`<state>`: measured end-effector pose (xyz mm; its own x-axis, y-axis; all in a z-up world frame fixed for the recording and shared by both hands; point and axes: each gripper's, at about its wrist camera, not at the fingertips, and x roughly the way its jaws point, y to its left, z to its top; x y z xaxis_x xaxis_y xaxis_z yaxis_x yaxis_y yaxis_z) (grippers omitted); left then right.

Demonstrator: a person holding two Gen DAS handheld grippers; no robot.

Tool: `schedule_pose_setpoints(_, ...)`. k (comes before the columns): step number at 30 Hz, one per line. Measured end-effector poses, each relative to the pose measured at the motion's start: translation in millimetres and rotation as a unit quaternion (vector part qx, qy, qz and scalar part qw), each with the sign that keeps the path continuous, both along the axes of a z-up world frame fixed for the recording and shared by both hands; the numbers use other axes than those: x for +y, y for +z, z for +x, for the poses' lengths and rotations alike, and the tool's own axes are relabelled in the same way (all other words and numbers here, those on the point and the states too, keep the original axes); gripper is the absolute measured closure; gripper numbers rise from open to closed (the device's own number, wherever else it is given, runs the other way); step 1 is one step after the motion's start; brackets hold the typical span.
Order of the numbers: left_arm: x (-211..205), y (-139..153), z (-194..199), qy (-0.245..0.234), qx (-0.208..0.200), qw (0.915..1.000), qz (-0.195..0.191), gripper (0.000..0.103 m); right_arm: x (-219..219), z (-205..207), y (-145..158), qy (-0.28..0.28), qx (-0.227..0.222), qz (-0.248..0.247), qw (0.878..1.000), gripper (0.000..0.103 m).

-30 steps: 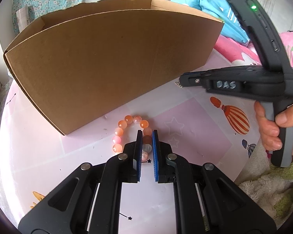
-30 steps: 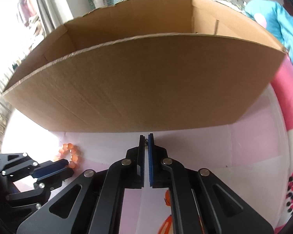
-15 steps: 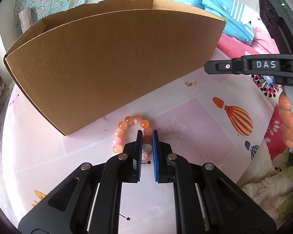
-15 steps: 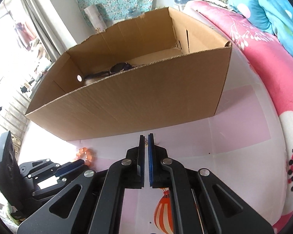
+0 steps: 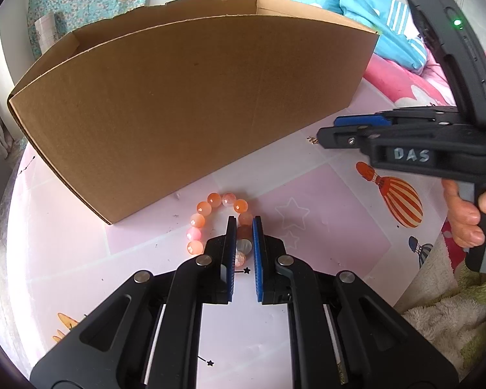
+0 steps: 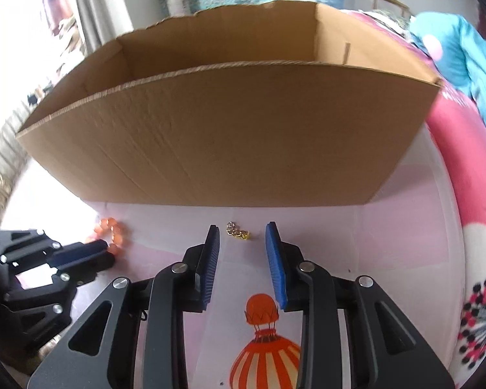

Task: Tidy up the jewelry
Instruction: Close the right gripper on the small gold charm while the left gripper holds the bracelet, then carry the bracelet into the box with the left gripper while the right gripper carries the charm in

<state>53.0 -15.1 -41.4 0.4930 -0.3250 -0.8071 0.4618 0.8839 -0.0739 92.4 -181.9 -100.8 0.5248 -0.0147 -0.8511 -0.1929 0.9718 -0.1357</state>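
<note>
The right gripper (image 6: 242, 236) has just been opened from its clenched state, and a small gold chain (image 6: 238, 230) is now seen lying on the pink table cover (image 6: 405, 227) just ahead of its parted, empty jaws, close to the cardboard box (image 6: 230, 136). Seen from the left, this gripper (image 5: 327, 131) is held level beside the box, tips almost at the chain (image 5: 312, 139), a hand (image 5: 466, 217) wrapped round its grip. The left gripper (image 5: 244, 227) is kept angled down, unmoved, jaws clamped on the orange bead bracelet (image 5: 210, 217), which rests on the cover before the box wall.
</note>
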Motion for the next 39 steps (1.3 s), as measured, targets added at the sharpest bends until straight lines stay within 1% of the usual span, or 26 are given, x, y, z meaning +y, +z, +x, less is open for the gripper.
schedule_pose_setpoints(1, 0, 0, 0, 0.0, 0.0, 1.0, 0.0, 0.094, 2, 1, -3, 0.008, 0.004, -0.009, 1.0, 0.074)
schedule_pose_setpoints(3, 0, 0, 0, 0.0, 0.0, 1.0, -0.001, 0.094, 6, 3, -8, 0.02, 0.01, -0.018, 1.0, 0.078)
schedule_pose_setpoints(4, 0, 0, 0, 0.0, 0.001, 1.0, -0.001, 0.094, 9, 3, -9, 0.027, 0.006, -0.025, 0.999, 0.081)
schedule_pose_setpoints(5, 0, 0, 0, 0.0, 0.0, 1.0, -0.001, 0.094, 10, 2, -10, 0.034, 0.005, -0.029, 0.999, 0.086)
schedule_pose_setpoints(8, -1, 0, 0, 0.0, 0.0, 1.0, -0.001, 0.094, 12, 2, -11, 0.048, 0.011, -0.021, 0.999, 0.096)
schedule_pose_setpoints(11, -1, 0, 0, -0.001, 0.0, 1.0, -0.002, 0.094, 11, 2, -11, 0.052, 0.011, -0.013, 0.998, 0.099)
schedule_pose_setpoints(16, -2, 0, -1, -0.001, -0.002, 1.0, -0.002, 0.094, 0, -3, -8, 0.032, 0.012, 0.032, 0.999, 0.101)
schedule_pose_setpoints(20, -3, -1, -2, -0.001, -0.005, 1.0, 0.001, 0.094, -6, -14, 2, 0.023, -0.002, 0.05, 0.998, 0.101)
schedule_pose_setpoints(26, -7, -1, -2, -0.001, -0.007, 0.9999, 0.007, 0.094, -14, -27, 21, 0.013, -0.022, 0.072, 0.997, 0.101)
schedule_pose_setpoints(30, -8, -1, -2, -0.003, -0.014, 0.9998, 0.011, 0.094, -20, -30, 28, 0.009, -0.029, 0.077, 0.997, 0.101)
schedule_pose_setpoints(35, -11, -1, -2, -0.011, -0.027, 0.9991, 0.032, 0.094, -18, -33, 31, 0.007, -0.039, 0.084, 0.996, 0.101)
schedule_pose_setpoints(39, -6, 9, -4, -0.008, -0.032, 0.999, 0.03, 0.095, -22, -35, 39, 0.009, -0.051, 0.092, 0.994, 0.101)
